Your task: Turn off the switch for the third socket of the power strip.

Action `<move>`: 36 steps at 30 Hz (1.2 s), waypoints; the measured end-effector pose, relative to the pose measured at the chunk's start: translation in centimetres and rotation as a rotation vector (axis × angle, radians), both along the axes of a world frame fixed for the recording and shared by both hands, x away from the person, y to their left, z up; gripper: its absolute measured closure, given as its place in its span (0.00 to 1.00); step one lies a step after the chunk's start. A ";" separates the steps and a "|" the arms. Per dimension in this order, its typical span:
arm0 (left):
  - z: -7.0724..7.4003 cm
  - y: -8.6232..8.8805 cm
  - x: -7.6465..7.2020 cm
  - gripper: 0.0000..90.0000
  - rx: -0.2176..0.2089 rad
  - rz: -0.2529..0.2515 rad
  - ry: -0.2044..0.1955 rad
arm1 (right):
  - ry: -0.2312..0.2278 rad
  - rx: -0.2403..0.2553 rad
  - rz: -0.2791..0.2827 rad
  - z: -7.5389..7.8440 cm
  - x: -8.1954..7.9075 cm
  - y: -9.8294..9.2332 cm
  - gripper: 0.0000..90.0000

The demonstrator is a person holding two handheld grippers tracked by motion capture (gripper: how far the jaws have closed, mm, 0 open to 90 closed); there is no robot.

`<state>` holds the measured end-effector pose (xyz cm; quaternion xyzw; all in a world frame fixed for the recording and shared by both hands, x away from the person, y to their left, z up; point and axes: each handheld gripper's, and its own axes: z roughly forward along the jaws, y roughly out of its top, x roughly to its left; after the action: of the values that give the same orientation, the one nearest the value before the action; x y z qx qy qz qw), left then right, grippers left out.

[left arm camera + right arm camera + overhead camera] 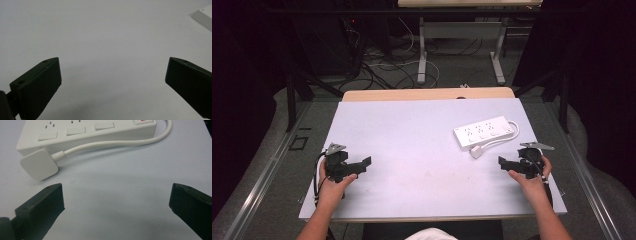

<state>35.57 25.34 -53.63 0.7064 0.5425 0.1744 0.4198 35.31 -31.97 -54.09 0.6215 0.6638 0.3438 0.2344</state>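
A white power strip (485,132) lies at about two o'clock on the pale table (412,135), its cord looping round the far end and back along the near side to a square white plug (476,152) lying just beside the strip's near left corner; no brand or lettering can be read on it, only socket holes, blank rocker switches and a red spot at the cord end. The right gripper (501,160), at four o'clock, stands with jaws spread wide and empty, the plug just beyond its left jaw in the right gripper view. The left gripper (368,161), at eight o'clock, is likewise wide and empty over bare table, well apart from the strip.
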 end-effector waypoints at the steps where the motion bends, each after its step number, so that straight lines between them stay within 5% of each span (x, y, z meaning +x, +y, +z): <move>1: 0.0 0.0 0.0 0.00 0.000 0.000 0.000 | -0.006 -0.007 0.000 -0.1 0.1 -0.1 0.00; 9: 0.4 -0.4 -0.3 0.00 0.019 -0.028 -0.005 | -0.023 -0.011 -0.008 0.1 0.0 -0.2 0.00; 22: 0.5 -0.7 -0.6 0.01 0.022 -0.038 0.002 | 0.005 -0.033 0.064 1.2 0.7 0.9 0.00; 31: 0.5 -0.8 -0.6 0.02 0.026 -0.028 0.003 | 0.023 -0.078 0.083 3.0 1.6 1.4 0.00; 36: 0.5 -0.7 -0.6 0.02 0.028 -0.026 0.002 | 0.036 -0.064 0.107 3.9 2.2 1.6 0.00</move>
<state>34.95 24.59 -53.14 0.7195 0.5312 0.1757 0.4114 37.55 -30.33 -50.22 0.5835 0.7106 0.3234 0.2236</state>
